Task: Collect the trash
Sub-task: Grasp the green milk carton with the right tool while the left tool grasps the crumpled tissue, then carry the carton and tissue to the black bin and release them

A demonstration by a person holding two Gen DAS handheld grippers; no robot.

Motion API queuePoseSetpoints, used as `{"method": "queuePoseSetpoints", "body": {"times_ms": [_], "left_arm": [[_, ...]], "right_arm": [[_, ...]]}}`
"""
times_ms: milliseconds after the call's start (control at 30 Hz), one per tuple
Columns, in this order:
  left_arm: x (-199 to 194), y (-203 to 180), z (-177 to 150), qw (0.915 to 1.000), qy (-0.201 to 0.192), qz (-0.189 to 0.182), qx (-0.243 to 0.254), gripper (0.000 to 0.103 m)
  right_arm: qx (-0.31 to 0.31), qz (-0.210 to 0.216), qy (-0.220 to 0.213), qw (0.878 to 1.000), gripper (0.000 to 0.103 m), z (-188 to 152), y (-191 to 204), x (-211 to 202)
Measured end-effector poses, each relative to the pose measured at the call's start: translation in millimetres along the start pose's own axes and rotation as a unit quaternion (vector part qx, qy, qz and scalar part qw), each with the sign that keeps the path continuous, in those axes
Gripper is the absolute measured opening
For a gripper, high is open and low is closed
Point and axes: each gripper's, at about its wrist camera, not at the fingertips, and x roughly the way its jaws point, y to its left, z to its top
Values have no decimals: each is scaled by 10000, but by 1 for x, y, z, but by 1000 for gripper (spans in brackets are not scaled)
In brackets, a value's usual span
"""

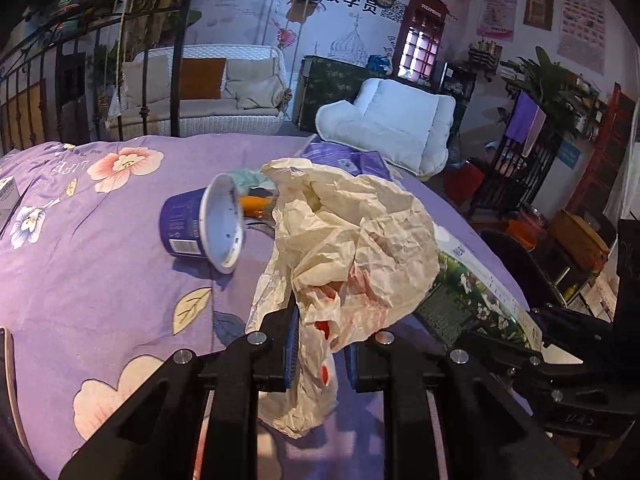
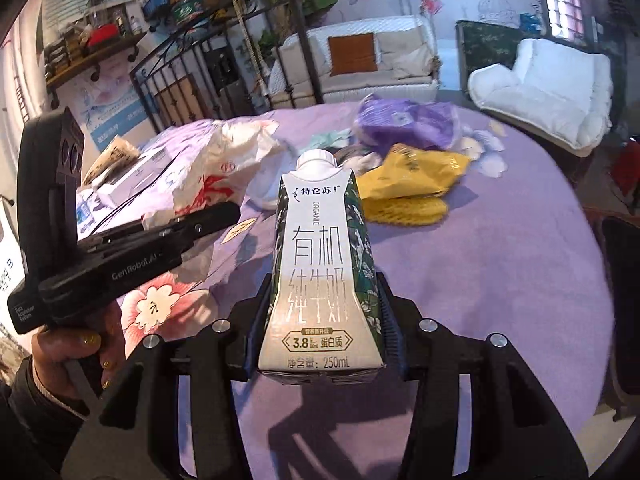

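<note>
Item one: left hand-held gripper (image 1: 318,354), lower centre of the left wrist view, jaws drawn in on a thin neck of the crumpled white plastic bag (image 1: 352,248), which balloons above and forward of the blue pads with a tail hanging below; the pinch sits on the bag's edge, apparently so the mouth stays free to take rubbish. Item two: right hand-held gripper (image 2: 320,344), lower centre of the right wrist view, jaws pressed against both flanks of an upright 250 mL organic milk carton (image 2: 320,264), white cap uppermost, printed face toward the camera; held low on its body, it looks ready to be carried across to the bag. In the left view the same carton shows at the right edge, just beside the bag. Item three: bed with purple floral duvet (image 1: 100,272), which carries the remaining trash. Item four: blue-walled white-lined yogurt cup (image 1: 204,228), tipped on its side left of centre in the left view, mouth toward the bag. Item five: yellow snack packet (image 2: 412,176) and a purple wrapper (image 2: 404,124), upper centre-right of the right view, beyond the carton, not yet collected. Judgement: collection is partly through, the carton is the piece in hand, and the cup and packets are left.
</note>
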Motion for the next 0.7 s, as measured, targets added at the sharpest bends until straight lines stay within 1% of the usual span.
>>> {"method": "queuePoseSetpoints", "body": {"times_ms": [133, 167, 233, 367, 400, 600, 633, 667, 700], "left_arm": [[10, -25, 3, 9993, 41, -368, 104, 19], [12, -30, 4, 9990, 49, -428, 146, 19], [18, -45, 6, 9977, 94, -626, 233, 19], [29, -75, 10, 9946, 116, -902, 506, 19], [31, -81, 9, 9937, 127, -959, 559, 19], [47, -124, 3, 9867, 258, -1334, 894, 19], [49, -132, 1, 9854, 285, -1397, 930, 19], [52, -138, 1, 9836, 328, -1486, 967, 19], [55, -143, 0, 9822, 358, -1554, 996, 19]], "right_arm": [[247, -308, -265, 9989, 49, -3, -29, -24], [347, -462, -362, 9977, 49, -4, -41, -33], [451, -624, -454, 9960, 49, -6, -55, -43], [728, -1141, -544, 9893, 49, -11, -96, -61], [853, -1340, -553, 9857, 49, -13, -111, -66], [1359, -2017, -412, 9691, 49, -15, -179, -76], [1475, -2141, -322, 9651, 49, -15, -194, -75], [1544, -2190, -247, 9631, 49, -13, -202, -74], [1685, -2233, -94, 9600, 49, -12, -218, -69]]}}
